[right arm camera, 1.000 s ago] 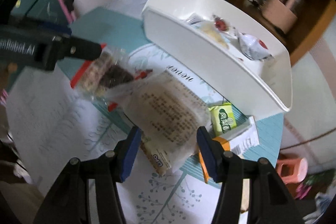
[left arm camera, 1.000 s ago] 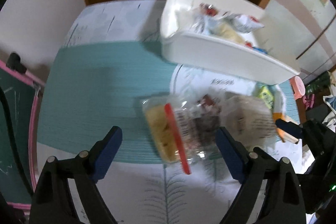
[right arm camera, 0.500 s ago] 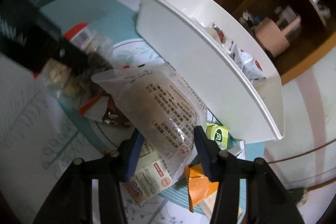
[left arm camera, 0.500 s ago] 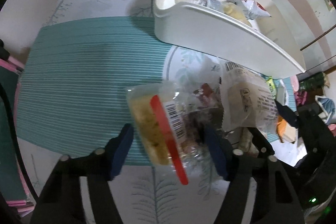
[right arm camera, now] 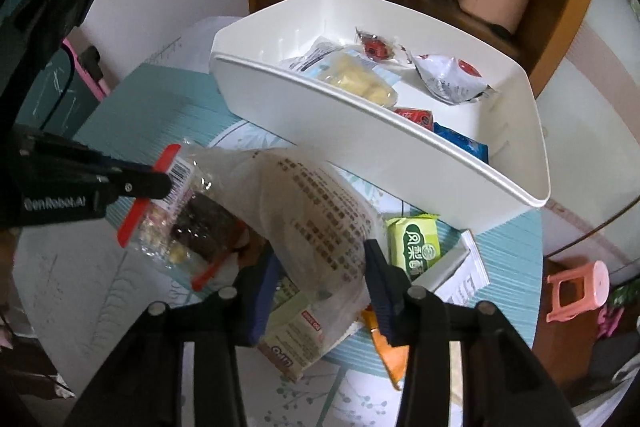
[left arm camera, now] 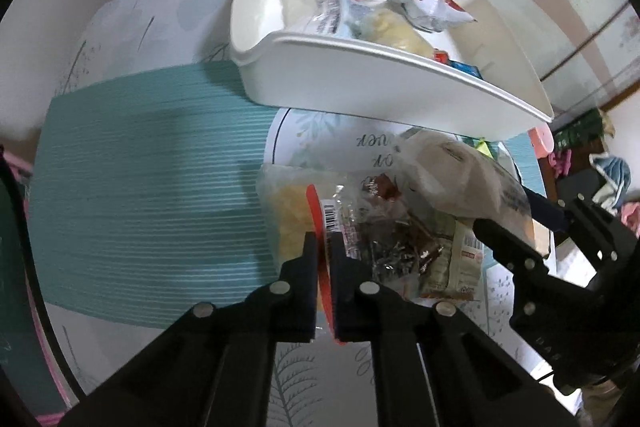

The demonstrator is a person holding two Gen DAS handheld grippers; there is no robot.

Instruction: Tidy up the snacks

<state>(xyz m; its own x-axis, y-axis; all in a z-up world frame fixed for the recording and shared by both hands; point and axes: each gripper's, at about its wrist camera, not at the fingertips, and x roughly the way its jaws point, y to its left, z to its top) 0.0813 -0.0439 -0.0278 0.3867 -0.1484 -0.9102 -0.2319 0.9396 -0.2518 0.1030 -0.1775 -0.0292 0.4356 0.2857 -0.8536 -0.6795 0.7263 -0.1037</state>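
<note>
We are pinching the red-edged snack bag [left arm camera: 298, 223] in the left tongs [left arm camera: 323, 247] and the printed clear bag [right arm camera: 320, 223] in the right tongs [right arm camera: 320, 267], both above the desk [left arm camera: 140, 187]; the white bin [right arm camera: 400, 155] is lying just ahead, nearer the right.

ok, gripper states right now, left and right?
Left gripper: closed on the red-striped clear snack bag.
Right gripper: closed on the large translucent printed packet.

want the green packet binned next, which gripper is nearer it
Right. The right gripper sits just beside the green packet; the left gripper is across the pile.
</note>
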